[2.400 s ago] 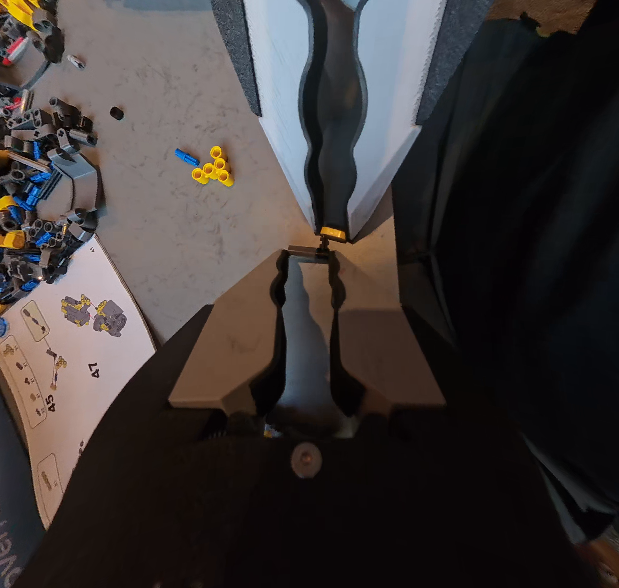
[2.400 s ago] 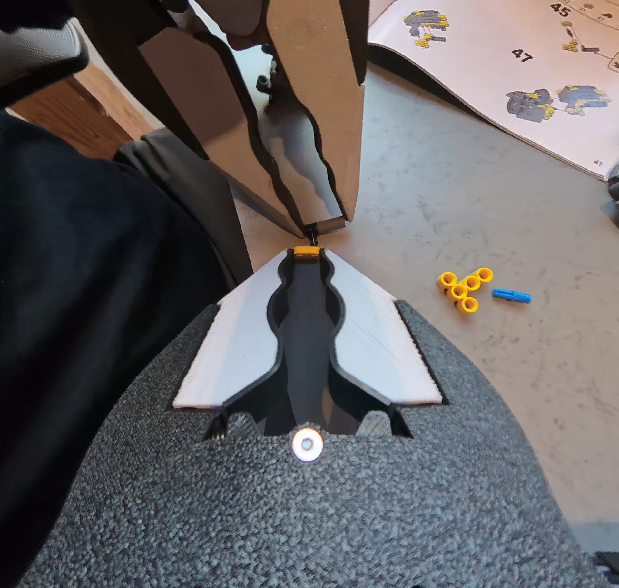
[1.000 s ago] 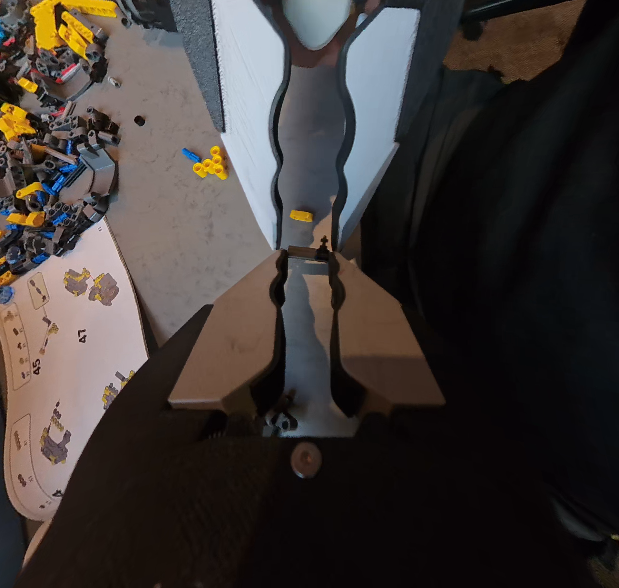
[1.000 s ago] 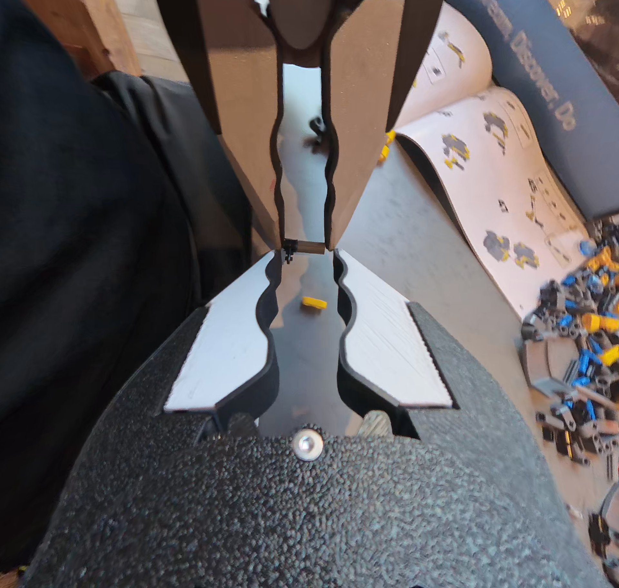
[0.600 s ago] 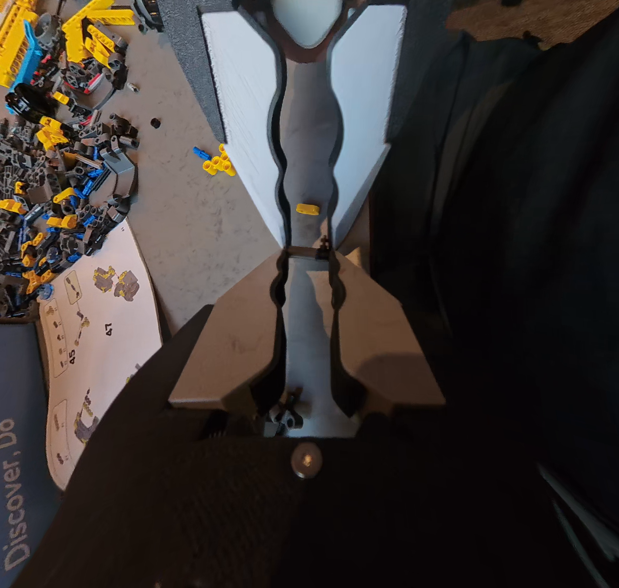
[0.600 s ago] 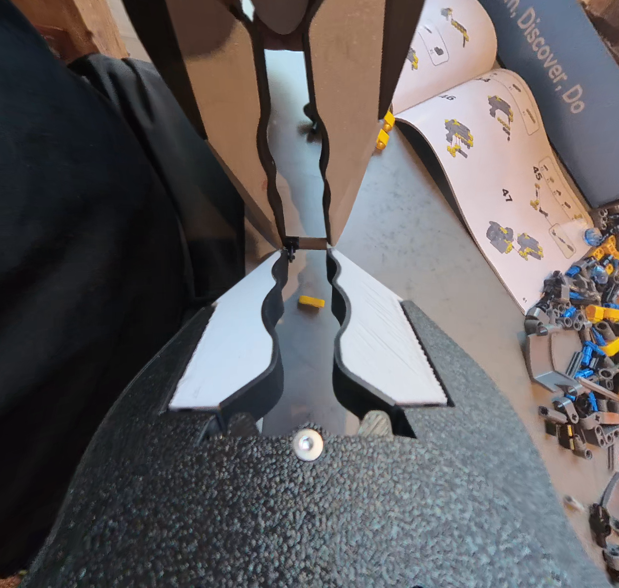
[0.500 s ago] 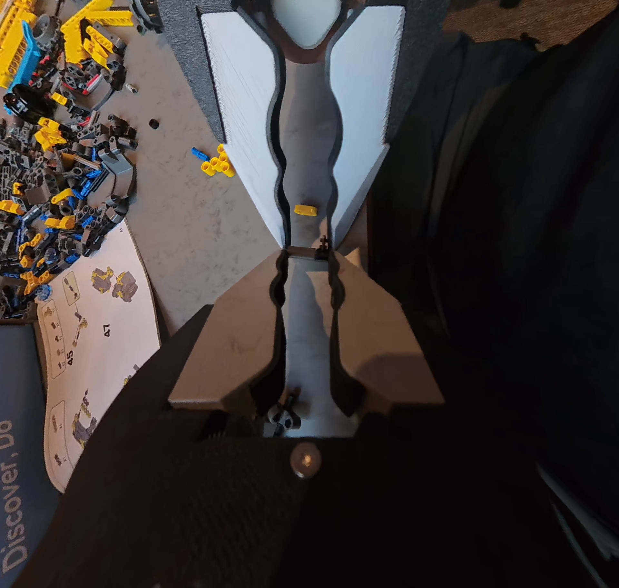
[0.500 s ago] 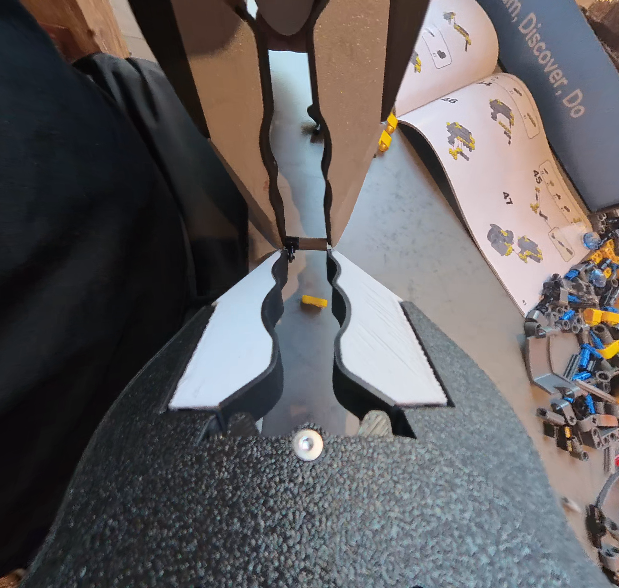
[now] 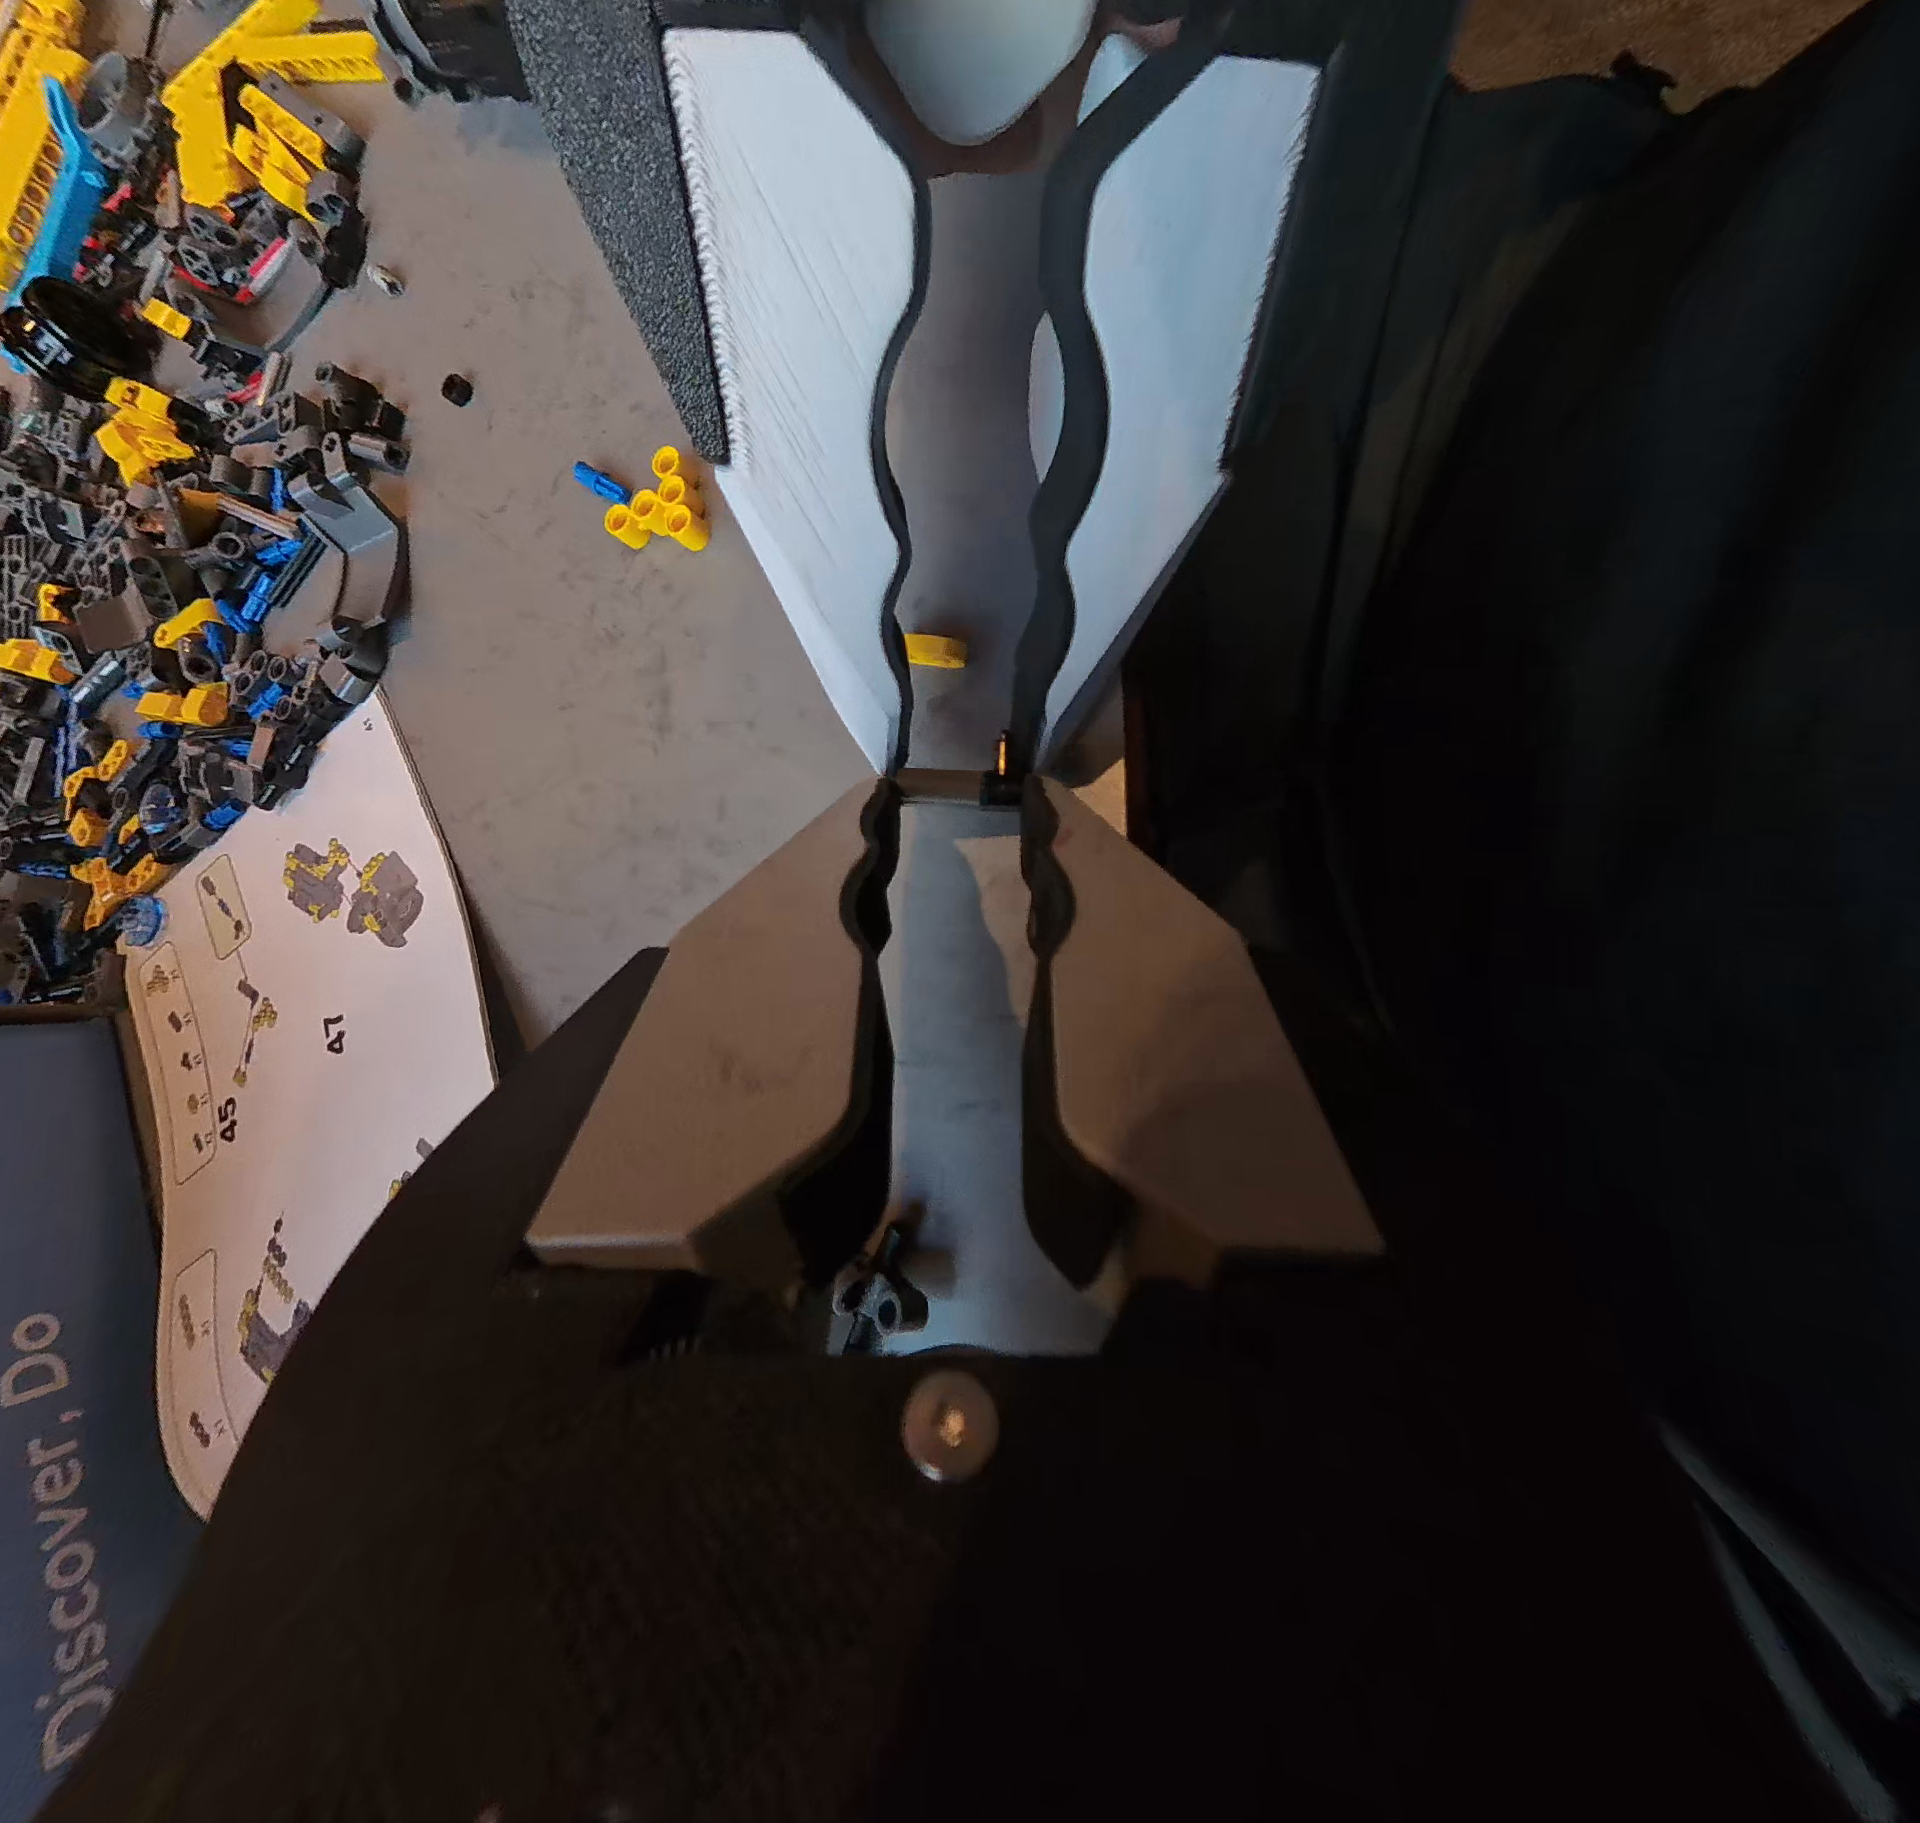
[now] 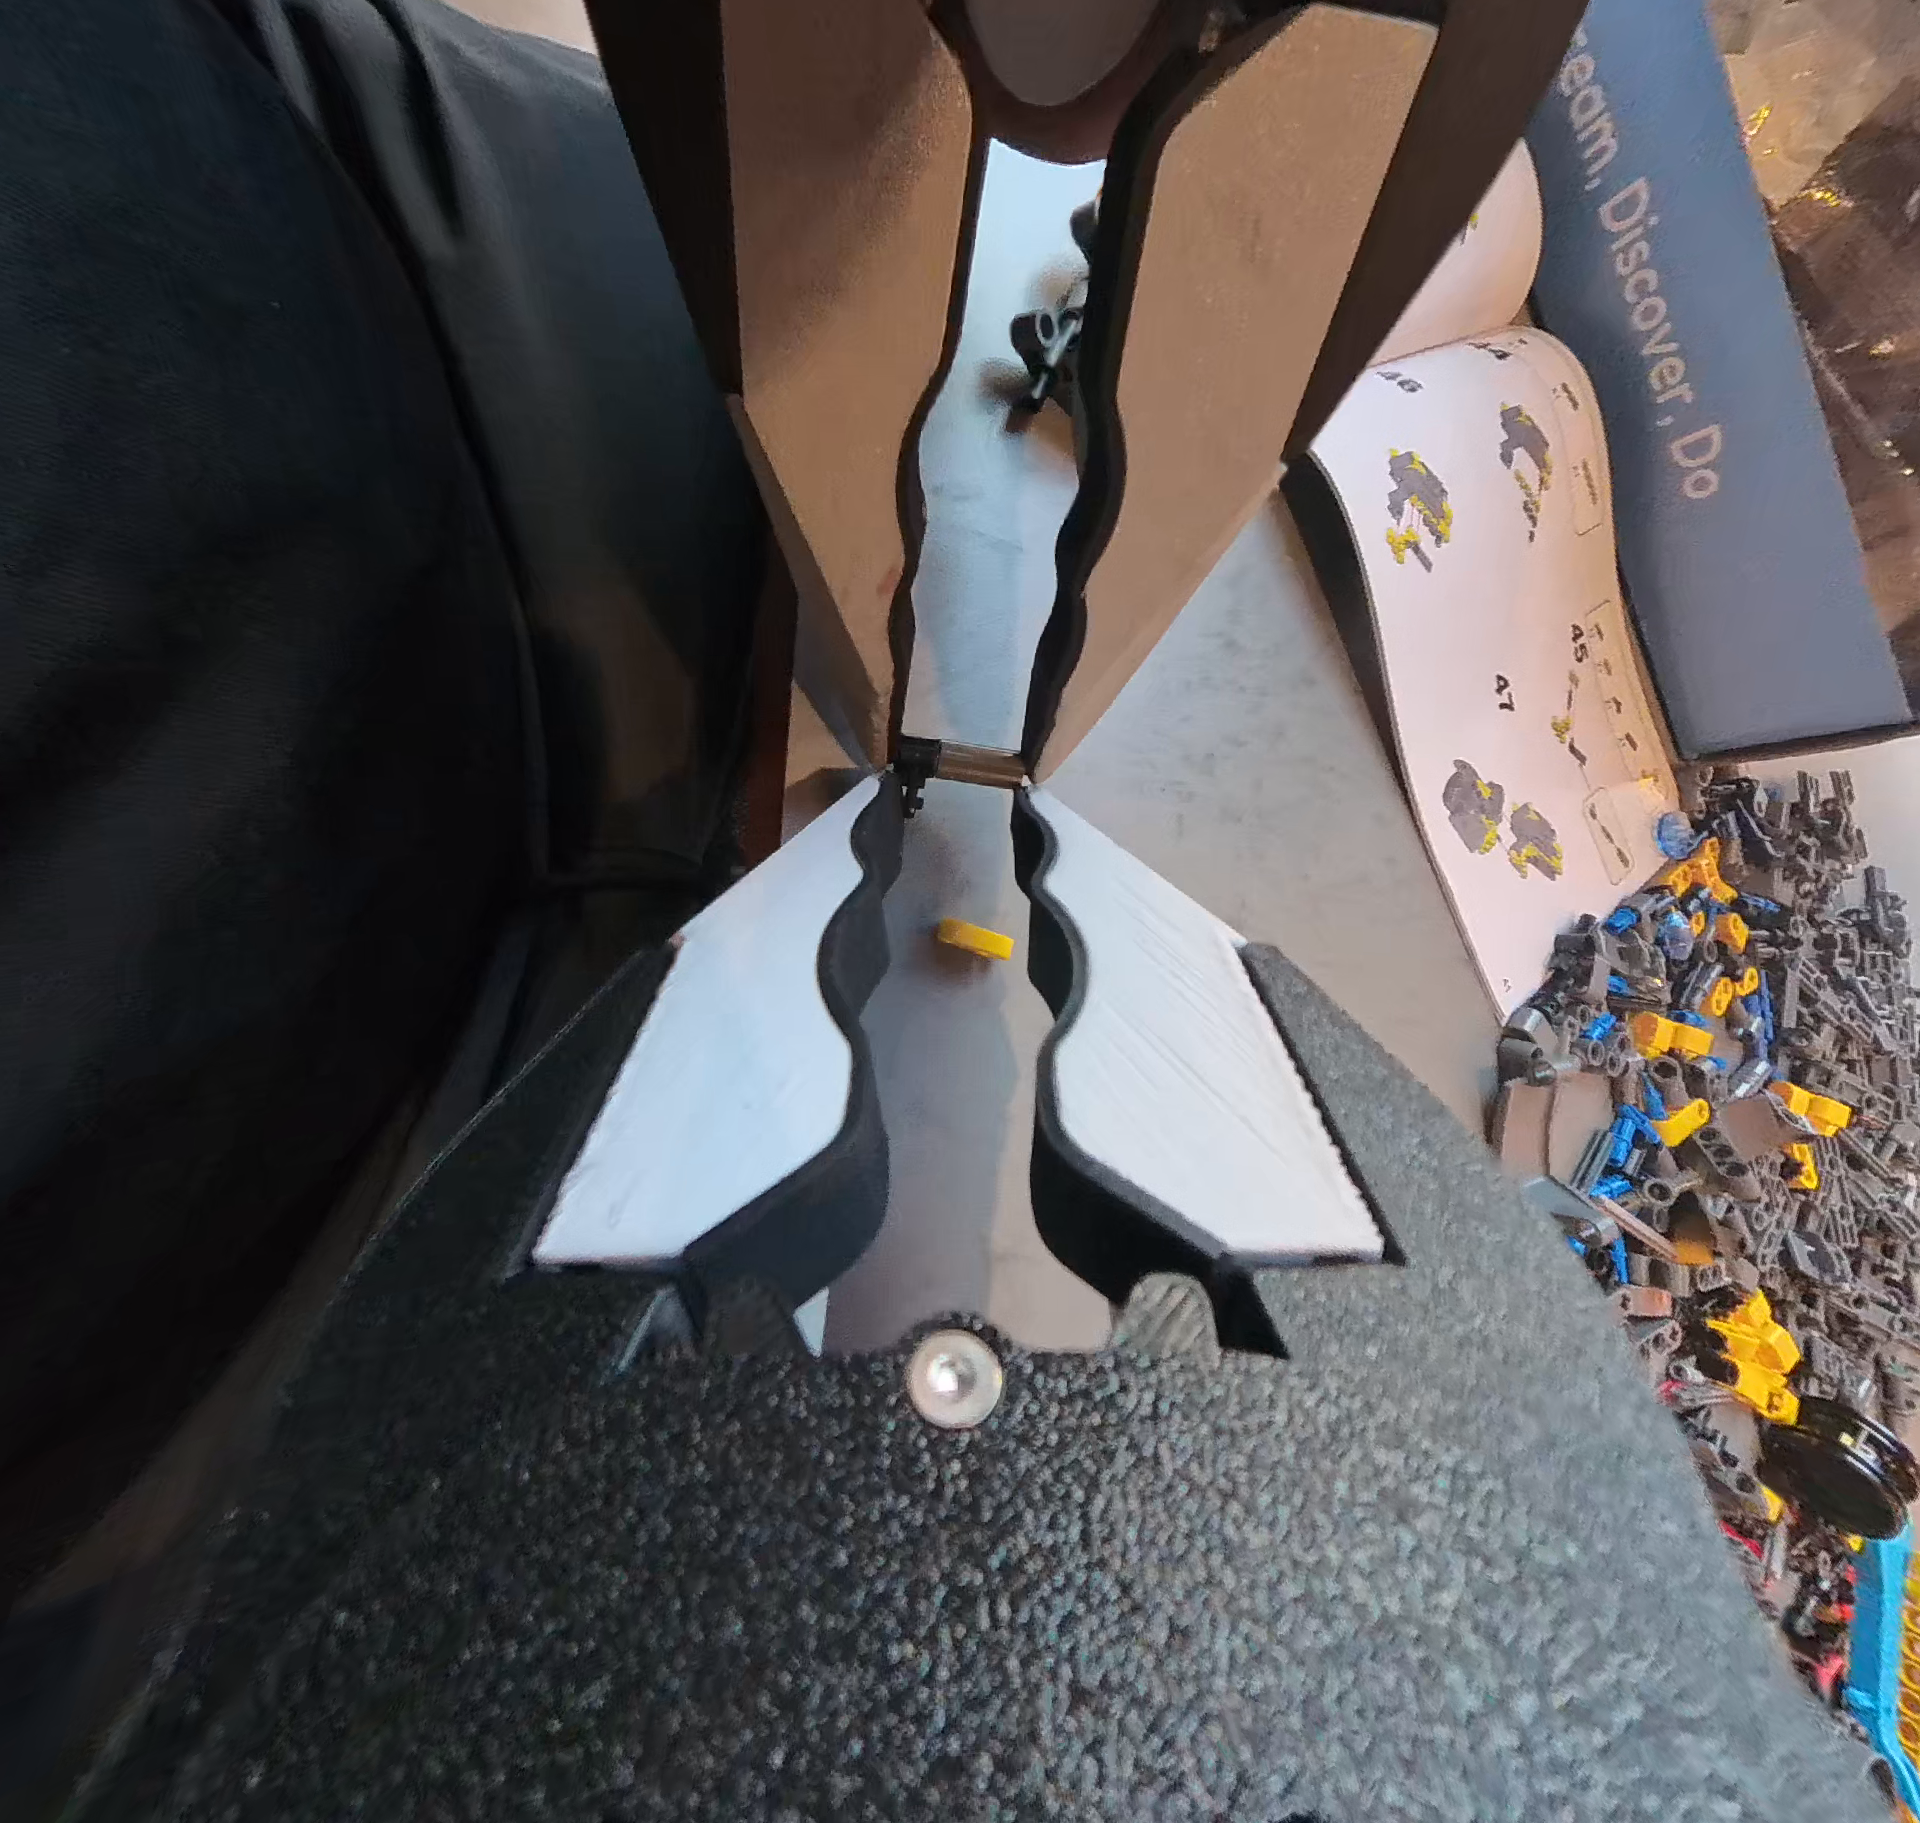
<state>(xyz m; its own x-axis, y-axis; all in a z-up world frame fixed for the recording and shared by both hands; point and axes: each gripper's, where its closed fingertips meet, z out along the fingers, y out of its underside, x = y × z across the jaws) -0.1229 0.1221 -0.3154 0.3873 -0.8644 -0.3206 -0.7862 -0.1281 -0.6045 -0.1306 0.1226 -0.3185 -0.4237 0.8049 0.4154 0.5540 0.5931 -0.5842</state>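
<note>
Two grippers meet tip to tip: one left gripper (image 9: 957, 794) with tan fingers, one right gripper (image 10: 958, 799) with white fingers. One small grey pin (image 9: 940, 789), one loose yellow piece (image 10: 975, 939), one yellow connector cluster (image 9: 659, 509), one blue pin (image 9: 594, 479). One open instruction booklet (image 9: 322, 1025), one dark blue box (image 10: 1704, 443), and one heap of building pieces (image 9: 156, 630), too many to count.

The two hand-held grippers meet tip to tip over the bench (image 9: 582, 734), the left hand-held gripper (image 9: 958, 788) pinching a short pin (image 9: 940, 786) crosswise, a small loose brick (image 10: 975, 939) lying on the bench between the right hand-held gripper (image 10: 961, 807) fingers, with the parts pile (image 9: 156, 568) and open booklet (image 9: 312, 1025) off to the left hand-held gripper's left.
</note>
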